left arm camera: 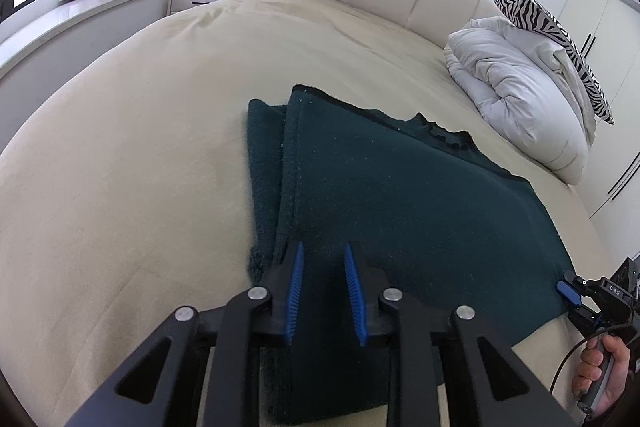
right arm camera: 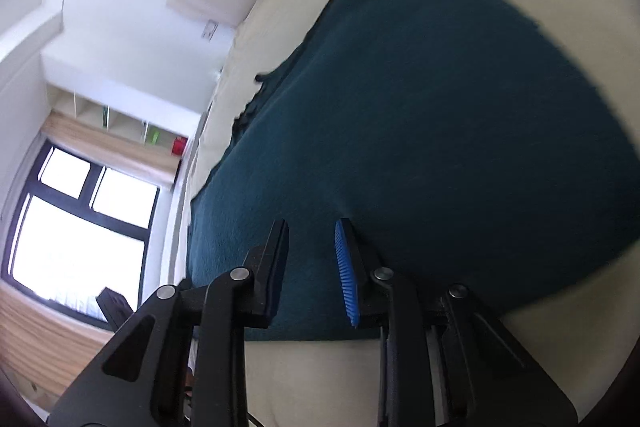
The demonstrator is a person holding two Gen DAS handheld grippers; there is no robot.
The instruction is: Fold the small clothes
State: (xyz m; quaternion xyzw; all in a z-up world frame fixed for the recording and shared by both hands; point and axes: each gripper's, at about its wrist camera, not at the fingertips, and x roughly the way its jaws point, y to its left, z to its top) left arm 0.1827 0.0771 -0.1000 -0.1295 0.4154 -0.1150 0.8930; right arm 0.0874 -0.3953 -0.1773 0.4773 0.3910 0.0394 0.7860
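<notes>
On the bed point(left arm camera: 132, 155): a dark green garment point(left arm camera: 392, 195) lies spread on the cream cover, partly folded, with one layer doubled along its left side so two edges run side by side there.
Far left, beyond the bed: a window ledge and shelves, none of it part of my work.
My left gripper point(left arm camera: 322, 267): the jaws stand moderately apart with their blue pads showing and nothing between them; they hover over the near left part of the garment, just right of the doubled edge. I cannot tell whether the tips touch the cloth.
Garment middle: flat and smooth, its far edge wavy and dark-trimmed, its near edge hanging toward me.
My right gripper point(right arm camera: 312, 247): the jaws are also moderately apart and hold nothing; they sit over the garment's near edge at its right corner. In the left view one blue pad reaches the cloth's rim there.
Far right: a white duvet point(left arm camera: 516, 95) with a zebra-print pillow point(left arm camera: 560, 39), well apart from the garment.
Step in hand: I judge one side fold is done and both claws are lining up on the near edge for the next fold.
Next move: each claw must close on the near edge, catching all layers on the left, then lift evenly so the fold lands square.
</notes>
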